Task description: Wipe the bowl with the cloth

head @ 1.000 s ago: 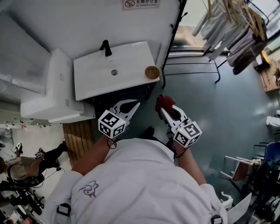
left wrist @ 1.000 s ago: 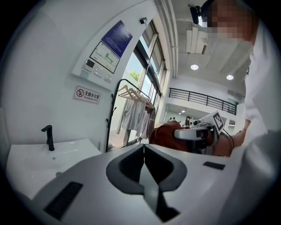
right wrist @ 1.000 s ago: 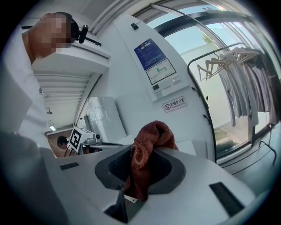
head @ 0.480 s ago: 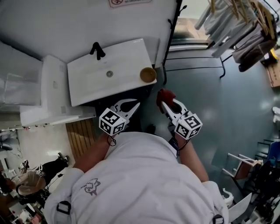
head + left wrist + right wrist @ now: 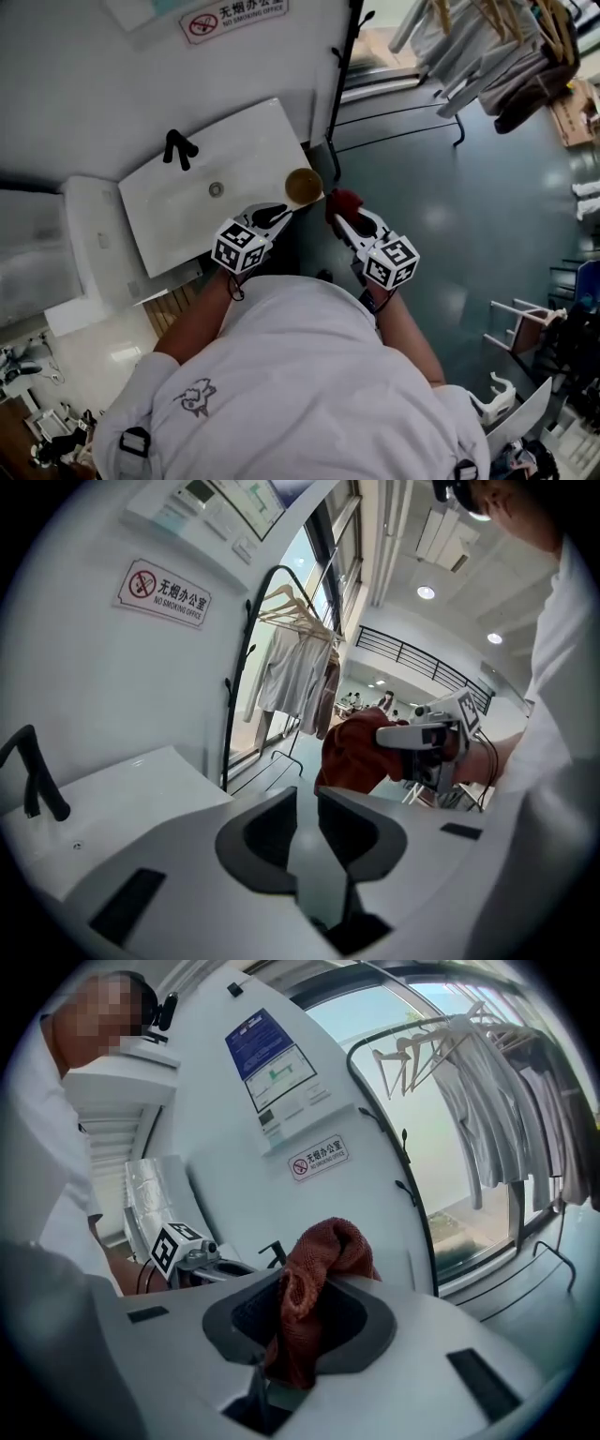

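Bowl [image 5: 303, 187] sat at basin's [image 5: 253, 150] near right corner and looked empty, with the rack pole [image 5: 339, 103] just beside it. Left gripper [image 5: 281, 213] jaws were just opening, narrow, nothing between. Right gripper [image 5: 340, 214] clamped the cloth [image 5: 344, 200].

a, bowl [image 5: 303, 187]: small, round, tan, upright with its mouth upward, on the right front corner of the white washbasin [image 5: 187, 225]. b, cloth [image 5: 323, 1251]: rust-red terry, bunched, clamped between the jaws of the right gripper [image 5: 345, 217], just beside the bowl.

Both tools move up to the bowl [image 5: 303, 187]
The left tool [image 5: 270, 217] reaches the sink [image 5: 178, 225] front edge, jaws just opening, empty; the right tool [image 5: 345, 217] brings the cloth [image 5: 343, 200] beside the bowl.
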`<state>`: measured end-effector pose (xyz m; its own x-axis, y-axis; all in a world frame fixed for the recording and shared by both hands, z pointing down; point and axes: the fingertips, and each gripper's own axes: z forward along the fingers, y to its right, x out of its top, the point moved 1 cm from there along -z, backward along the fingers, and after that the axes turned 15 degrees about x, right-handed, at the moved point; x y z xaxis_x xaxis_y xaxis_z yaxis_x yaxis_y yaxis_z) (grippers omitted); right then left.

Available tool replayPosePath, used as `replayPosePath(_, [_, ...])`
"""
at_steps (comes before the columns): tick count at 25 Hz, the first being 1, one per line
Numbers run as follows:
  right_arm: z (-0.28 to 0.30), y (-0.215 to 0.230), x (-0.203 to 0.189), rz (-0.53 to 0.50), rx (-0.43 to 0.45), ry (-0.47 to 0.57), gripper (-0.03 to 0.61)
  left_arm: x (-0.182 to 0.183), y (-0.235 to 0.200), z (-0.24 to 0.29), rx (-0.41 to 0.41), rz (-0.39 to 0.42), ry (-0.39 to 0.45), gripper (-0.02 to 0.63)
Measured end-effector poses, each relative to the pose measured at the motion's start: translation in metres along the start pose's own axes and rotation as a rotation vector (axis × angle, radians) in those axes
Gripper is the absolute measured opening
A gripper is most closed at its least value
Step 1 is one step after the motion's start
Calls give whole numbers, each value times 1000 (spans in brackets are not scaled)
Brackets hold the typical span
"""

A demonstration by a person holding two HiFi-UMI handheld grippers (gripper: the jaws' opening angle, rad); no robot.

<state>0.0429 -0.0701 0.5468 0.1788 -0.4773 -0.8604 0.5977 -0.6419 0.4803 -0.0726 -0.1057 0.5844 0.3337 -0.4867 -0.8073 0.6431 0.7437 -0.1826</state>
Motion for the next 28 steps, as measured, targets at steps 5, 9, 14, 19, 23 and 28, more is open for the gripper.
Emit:
replayPosePath(5, [37,27,0,-6,-45,-38,87,-5,-34,35,-58,10,-104,104])
replayPosePath(9, [61,45,-16,13,-65,-83,87,-10,-49,57,-117,3,-177,132])
replayPosePath(14, [83,63,-27,65,-101,-89,87,-19,-73,84,-123,20,-250,141])
replayPosePath(19, [102,80,-43,100,-123,-113,87,-35,-89,112,-146,24,-317,144])
replayPosePath(23, [108,94,-58,144,-131,-121,87,-53,-96,132,-143,27,-376,144])
replayPosePath(28, [109,107,-68,168,-148,-127,87,-77,-108,153,-129,32,-454,144])
